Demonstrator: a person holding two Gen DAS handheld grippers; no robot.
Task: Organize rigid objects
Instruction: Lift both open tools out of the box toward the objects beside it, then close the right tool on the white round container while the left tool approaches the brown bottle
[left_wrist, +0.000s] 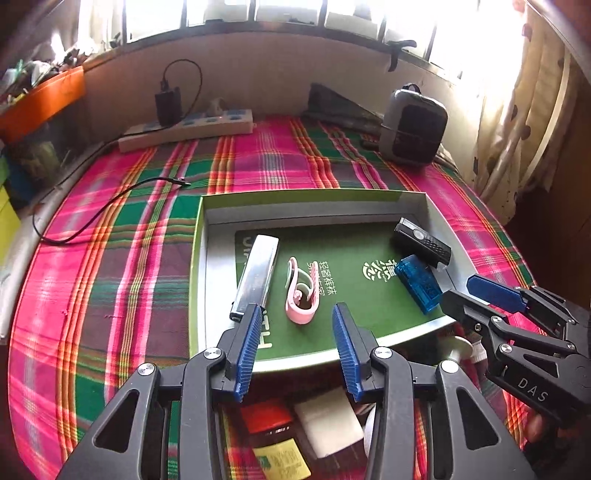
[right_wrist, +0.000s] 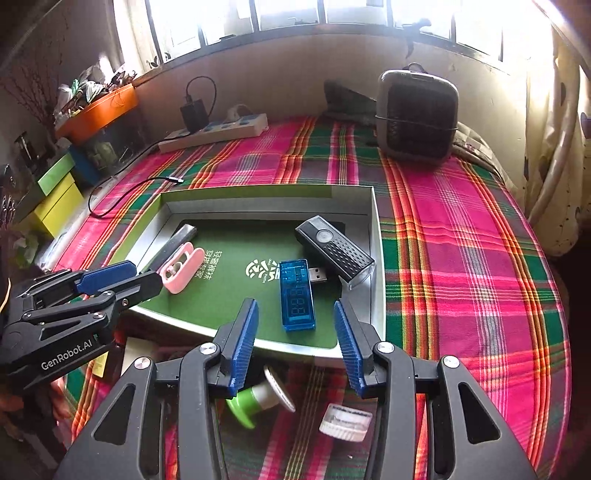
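Observation:
A shallow box (left_wrist: 207, 258) (right_wrist: 376, 258) with a green floor lies on the plaid cloth. In it lie a silver bar (left_wrist: 256, 275) (right_wrist: 173, 243), a pink clip (left_wrist: 301, 295) (right_wrist: 183, 267), a blue USB tester (left_wrist: 417, 282) (right_wrist: 295, 291) and a black device (left_wrist: 421, 240) (right_wrist: 334, 251). My left gripper (left_wrist: 295, 350) is open and empty at the box's near edge, before the pink clip. My right gripper (right_wrist: 295, 339) is open and empty, just before the blue tester. Below them lie a red box (left_wrist: 267, 415), a white block (left_wrist: 328, 421), a green spool (right_wrist: 255, 400) and a white cap (right_wrist: 345, 421).
A white power strip (left_wrist: 188, 129) (right_wrist: 218, 131) with a black charger and a loose cable (left_wrist: 110, 206) lies at the back left. A grey-black heater (left_wrist: 412, 125) (right_wrist: 415, 118) stands at the back right. Orange and coloured bins (right_wrist: 96, 110) are at the left edge.

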